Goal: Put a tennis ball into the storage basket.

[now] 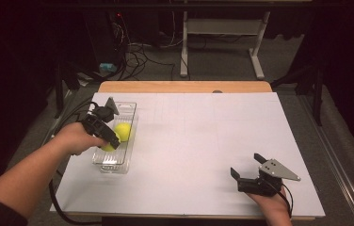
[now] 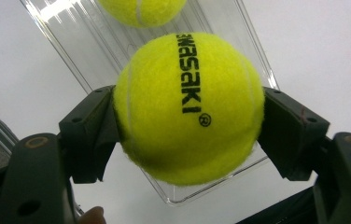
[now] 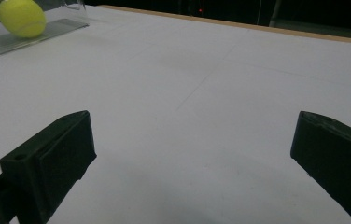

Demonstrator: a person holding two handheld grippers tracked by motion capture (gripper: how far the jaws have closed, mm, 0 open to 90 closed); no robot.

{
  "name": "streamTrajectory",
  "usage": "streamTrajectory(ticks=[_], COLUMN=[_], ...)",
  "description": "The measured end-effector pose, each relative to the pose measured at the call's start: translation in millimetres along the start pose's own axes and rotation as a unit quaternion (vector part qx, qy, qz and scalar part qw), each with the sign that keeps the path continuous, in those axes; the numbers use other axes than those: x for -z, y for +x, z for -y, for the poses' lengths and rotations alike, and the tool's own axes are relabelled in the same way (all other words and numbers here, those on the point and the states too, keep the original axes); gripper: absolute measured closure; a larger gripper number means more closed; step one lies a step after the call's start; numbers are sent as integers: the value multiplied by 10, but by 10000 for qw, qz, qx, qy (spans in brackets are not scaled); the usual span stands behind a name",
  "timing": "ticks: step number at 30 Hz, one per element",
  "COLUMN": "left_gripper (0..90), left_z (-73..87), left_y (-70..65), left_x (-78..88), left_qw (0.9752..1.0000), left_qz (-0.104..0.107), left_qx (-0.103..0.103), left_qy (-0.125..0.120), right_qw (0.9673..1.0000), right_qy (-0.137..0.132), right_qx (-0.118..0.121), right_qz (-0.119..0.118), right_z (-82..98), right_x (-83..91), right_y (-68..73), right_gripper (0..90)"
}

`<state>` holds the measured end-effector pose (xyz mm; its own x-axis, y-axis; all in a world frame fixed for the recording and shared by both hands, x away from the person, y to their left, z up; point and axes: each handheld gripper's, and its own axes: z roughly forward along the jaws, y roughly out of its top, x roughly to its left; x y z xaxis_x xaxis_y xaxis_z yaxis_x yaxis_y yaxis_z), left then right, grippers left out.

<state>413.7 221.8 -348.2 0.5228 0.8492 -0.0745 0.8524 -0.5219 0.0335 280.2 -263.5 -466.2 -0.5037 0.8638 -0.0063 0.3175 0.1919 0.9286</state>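
My left gripper is shut on a yellow tennis ball with black lettering, held over the near part of a clear plastic tray. Both jaws press the ball's sides. A second yellow tennis ball lies in the tray just beyond it, and its lower edge shows at the top of the left gripper view. My right gripper rests at the table's front right, open, with nothing between its jaws. In the right gripper view the tray ball sits far off at upper left.
A white sheet covers most of the wooden table. Beyond the table's far edge are a white desk frame and tangled cables on the floor. A cable trails from the left gripper off the table's left side.
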Motion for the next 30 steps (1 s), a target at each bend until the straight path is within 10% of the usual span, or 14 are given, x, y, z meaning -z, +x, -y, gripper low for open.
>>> streamTrajectory(ticks=[30], left_gripper=[266], left_z=[-16], left_y=[-16], left_x=[-283], left_qw=[9999], left_qz=[66], left_qx=[-8], left_qy=[153], right_qw=[10000], right_qy=[10], right_qx=[24], right_qz=[-6], right_z=[1], right_x=[-5], right_y=[4], right_gripper=[0])
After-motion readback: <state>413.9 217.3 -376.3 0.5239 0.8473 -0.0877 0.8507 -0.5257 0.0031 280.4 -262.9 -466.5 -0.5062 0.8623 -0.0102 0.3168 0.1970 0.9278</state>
